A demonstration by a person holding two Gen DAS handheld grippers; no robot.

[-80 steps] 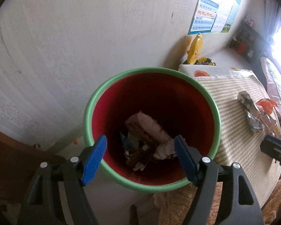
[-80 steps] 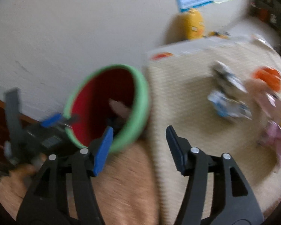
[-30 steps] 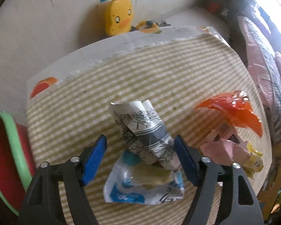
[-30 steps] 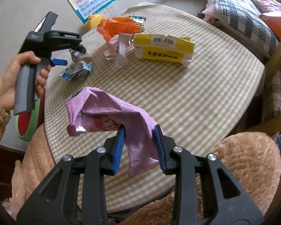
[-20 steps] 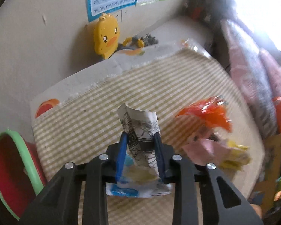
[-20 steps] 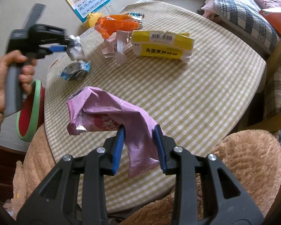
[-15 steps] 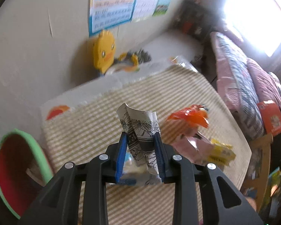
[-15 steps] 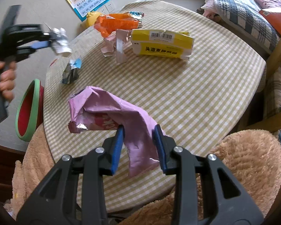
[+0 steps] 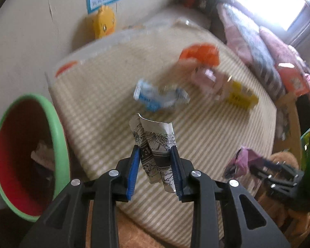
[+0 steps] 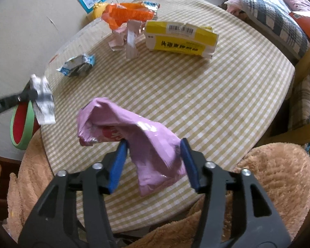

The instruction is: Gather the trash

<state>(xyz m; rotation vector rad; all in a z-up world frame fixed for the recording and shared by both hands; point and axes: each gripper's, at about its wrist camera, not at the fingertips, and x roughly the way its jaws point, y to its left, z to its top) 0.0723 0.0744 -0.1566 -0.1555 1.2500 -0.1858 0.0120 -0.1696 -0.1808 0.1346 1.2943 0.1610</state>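
Observation:
My left gripper (image 9: 155, 169) is shut on a black-and-white printed paper wrapper (image 9: 155, 140) and holds it above the table's near-left edge, right of the bin. It also shows in the right wrist view (image 10: 42, 101). The bin (image 9: 60, 128) is red inside with a green rim and holds trash; it stands left of the table (image 10: 20, 122). My right gripper (image 10: 153, 161) is shut on a purple plastic bag (image 10: 132, 132) and holds it above the table's front. A blue-and-silver wrapper (image 10: 77, 65) lies on the table.
The round table has a checked cloth (image 10: 196, 95). On it lie an orange wrapper (image 10: 128, 13), pink paper scraps (image 10: 124, 37) and a yellow box (image 10: 179, 38). A yellow duck toy (image 9: 103, 23) stands by the wall. A bed (image 10: 268, 6) is at the right.
My left gripper closed on the printed wrapper, lifted it off the blue wrapper and moved it back and left toward the bin. My right gripper keeps holding the purple bag, its jaws slightly wider.

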